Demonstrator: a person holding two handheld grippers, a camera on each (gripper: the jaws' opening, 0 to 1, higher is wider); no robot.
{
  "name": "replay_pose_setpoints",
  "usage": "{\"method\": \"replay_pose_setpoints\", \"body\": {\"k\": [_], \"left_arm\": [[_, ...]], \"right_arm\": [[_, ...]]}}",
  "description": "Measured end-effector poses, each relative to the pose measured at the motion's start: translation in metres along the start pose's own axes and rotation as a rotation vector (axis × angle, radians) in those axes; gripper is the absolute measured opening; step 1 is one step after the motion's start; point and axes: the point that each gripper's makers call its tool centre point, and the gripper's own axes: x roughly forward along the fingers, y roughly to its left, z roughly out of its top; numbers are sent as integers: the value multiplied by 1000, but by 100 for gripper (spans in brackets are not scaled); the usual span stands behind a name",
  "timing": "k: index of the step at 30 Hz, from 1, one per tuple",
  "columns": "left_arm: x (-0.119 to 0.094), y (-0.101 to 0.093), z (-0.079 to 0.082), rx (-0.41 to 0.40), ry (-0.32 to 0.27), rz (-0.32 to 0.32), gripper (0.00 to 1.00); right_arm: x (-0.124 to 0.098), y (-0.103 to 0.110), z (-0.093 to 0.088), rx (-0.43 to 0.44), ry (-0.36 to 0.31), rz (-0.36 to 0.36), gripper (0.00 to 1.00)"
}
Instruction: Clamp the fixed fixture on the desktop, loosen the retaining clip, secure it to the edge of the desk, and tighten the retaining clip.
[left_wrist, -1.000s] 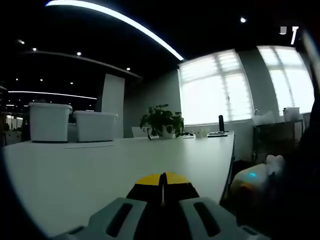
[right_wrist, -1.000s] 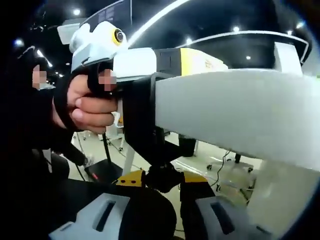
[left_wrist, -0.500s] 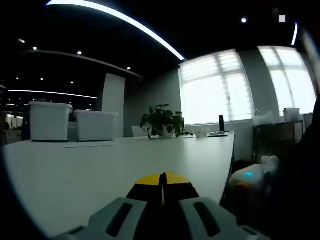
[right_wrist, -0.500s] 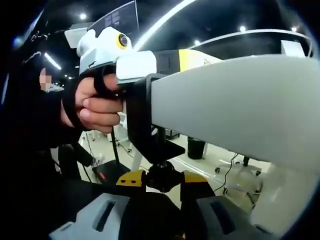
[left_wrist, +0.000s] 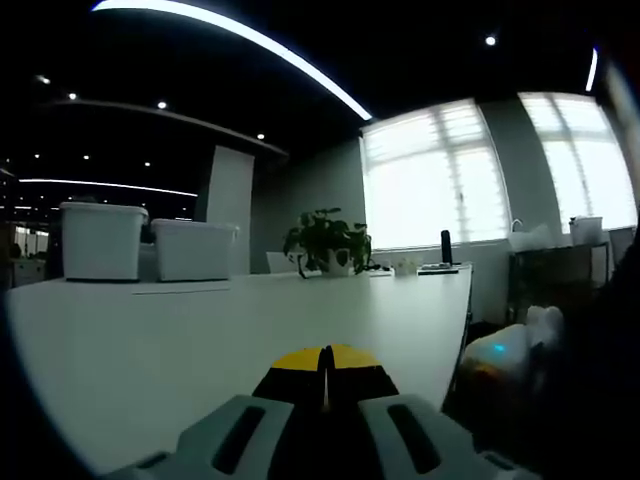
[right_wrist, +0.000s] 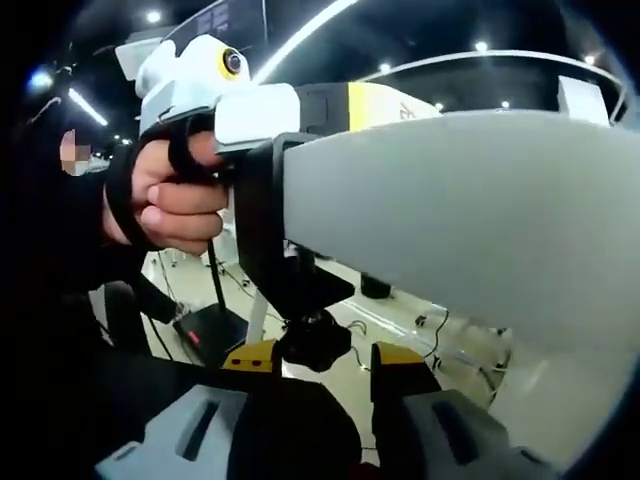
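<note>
Right hand-held gripper (right_wrist: 325, 358) opened off knob (right_wrist: 313, 340).

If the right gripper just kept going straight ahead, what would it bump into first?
Probably the black knob under the clamp on the desk edge. It sits right between the right gripper jaws, which stand open around it, seemingly without touching. Depth is hard to judge here.

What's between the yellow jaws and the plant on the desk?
Just bare white desk between the left gripper and the plant, in the left gripper view.
</note>
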Motion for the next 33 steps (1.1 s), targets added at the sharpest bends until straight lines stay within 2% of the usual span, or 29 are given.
{"method": "replay_pose_setpoints", "body": {"k": [4,6,7,10,14,17,19,20,23,24,25,26,27,28,29,31,33], "left_arm": [[-2,-4,1,-7,2,-1,1],[-3,-8,1,-32,6,-29,3],[-4,-11,2,-57,7,-54,4],[-7,-16,6,-145,-3,-74,12],[-15,-29,5,-127,5,-118,17],[-27,-39,14,-127,-1,-150,27],[-34,-41,22,-126,-8,-150,39],[-33,-35,21,-128,-7,-150,44],[-46,-33,30,-116,2,-152,50],[-51,-32,32,-116,14,-154,54],[-58,-32,30,-133,55,-163,58],[-66,-26,28,-166,89,-125,66],[-72,-23,24,-160,140,-124,78],[-78,-19,19,-175,186,-102,86],[-87,-14,21,-161,181,-92,89],[-102,-2,27,-137,167,-53,90],[-113,6,30,-133,167,-34,95]], "right_arm": [[-3,2,-4,17,19,-14,35],[-5,0,-7,23,30,-20,36],[-7,0,-7,26,35,-24,36],[-14,4,-3,19,48,-29,38],[-21,0,-2,10,77,-45,42],[-28,3,-1,1,96,-54,47],[-33,5,0,-11,97,-59,47],[-36,5,0,-5,102,-78,48],[-44,4,1,11,114,-95,50],[-47,6,2,14,118,-94,50],[-50,7,2,10,130,-87,50],[-52,6,1,1,152,-86,51],[-53,7,2,-7,162,-81,55],[-54,4,4,-13,156,-78,59],[-54,0,5,-13,152,-75,63],[-55,-11,6,-9,163,-83,63],[-56,-17,8,-28,165,-70,62]]}}
